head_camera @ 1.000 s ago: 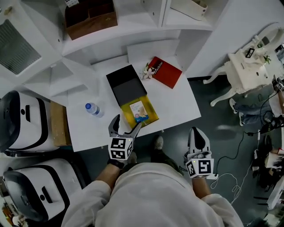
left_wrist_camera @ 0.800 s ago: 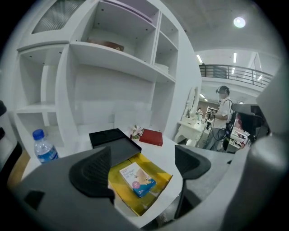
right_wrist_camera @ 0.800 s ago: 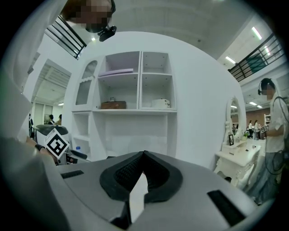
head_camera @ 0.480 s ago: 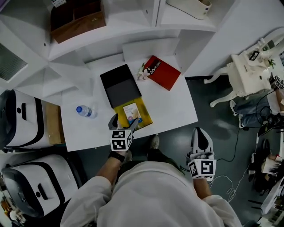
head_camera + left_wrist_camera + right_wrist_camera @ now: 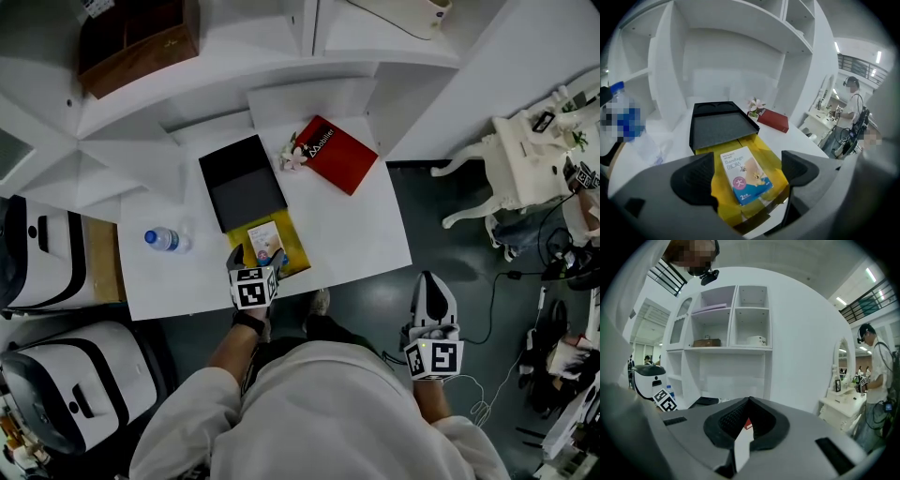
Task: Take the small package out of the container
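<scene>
The small package (image 5: 263, 243), a white and blue bandage box, lies flat in a yellow-lined container (image 5: 290, 249) near the table's front edge. In the left gripper view the package (image 5: 740, 166) rests on the yellow lining (image 5: 769, 158). My left gripper (image 5: 255, 259) is open, with one jaw on each side of the package's near end and not touching it. My right gripper (image 5: 432, 298) is shut and empty, held off the table to the right over the dark floor. Its closed tips (image 5: 749, 405) point at the white shelving.
A black tray (image 5: 242, 186) lies just behind the yellow container. A red book (image 5: 333, 153) and a small flower (image 5: 292, 154) sit at the table's back right, a water bottle (image 5: 161, 240) at its left. White shelves rise behind; white-and-black machines (image 5: 42, 253) stand left.
My left gripper has moved forward over the table edge, and its open jaws now flank the package. The right gripper stays shut, low and off the table.
</scene>
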Motion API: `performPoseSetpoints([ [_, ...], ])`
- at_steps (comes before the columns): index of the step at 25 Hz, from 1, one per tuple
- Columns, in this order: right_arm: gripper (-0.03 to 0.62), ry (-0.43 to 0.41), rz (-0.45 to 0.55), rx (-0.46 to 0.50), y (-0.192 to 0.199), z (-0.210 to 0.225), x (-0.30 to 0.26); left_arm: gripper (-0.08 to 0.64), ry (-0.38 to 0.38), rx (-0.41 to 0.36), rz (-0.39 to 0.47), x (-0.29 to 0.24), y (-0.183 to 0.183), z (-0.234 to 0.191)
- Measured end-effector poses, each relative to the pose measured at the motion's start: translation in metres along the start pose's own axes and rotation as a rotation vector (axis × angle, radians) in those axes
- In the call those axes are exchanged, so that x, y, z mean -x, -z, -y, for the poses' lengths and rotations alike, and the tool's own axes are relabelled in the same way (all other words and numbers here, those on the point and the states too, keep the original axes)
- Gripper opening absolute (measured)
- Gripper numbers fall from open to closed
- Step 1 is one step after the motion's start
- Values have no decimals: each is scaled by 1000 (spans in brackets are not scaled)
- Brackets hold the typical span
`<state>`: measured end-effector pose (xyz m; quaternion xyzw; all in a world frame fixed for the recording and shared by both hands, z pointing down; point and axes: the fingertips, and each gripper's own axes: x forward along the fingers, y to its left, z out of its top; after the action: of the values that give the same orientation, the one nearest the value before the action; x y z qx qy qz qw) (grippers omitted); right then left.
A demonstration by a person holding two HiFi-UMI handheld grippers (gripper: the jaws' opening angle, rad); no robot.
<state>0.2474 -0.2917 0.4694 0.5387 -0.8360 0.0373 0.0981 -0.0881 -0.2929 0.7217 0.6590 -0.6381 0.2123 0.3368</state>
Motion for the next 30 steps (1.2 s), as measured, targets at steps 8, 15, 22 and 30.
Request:
performPoseSetpoints([
  [8,25,22,-41,-8,15,38,-11,440,-75,57,-111,-47,21,-2],
  [15,25,32,-76,-21,28,65,-23,442,-183,96,-192,-77,38,-13],
  [22,25,9,-82,-20,30,78,-44,446,-242,141,-240,-89,52,-21],
  [30,25,-33,-72,-1,22,73,-62,449,-259,180,-221,-98,57,-22],
])
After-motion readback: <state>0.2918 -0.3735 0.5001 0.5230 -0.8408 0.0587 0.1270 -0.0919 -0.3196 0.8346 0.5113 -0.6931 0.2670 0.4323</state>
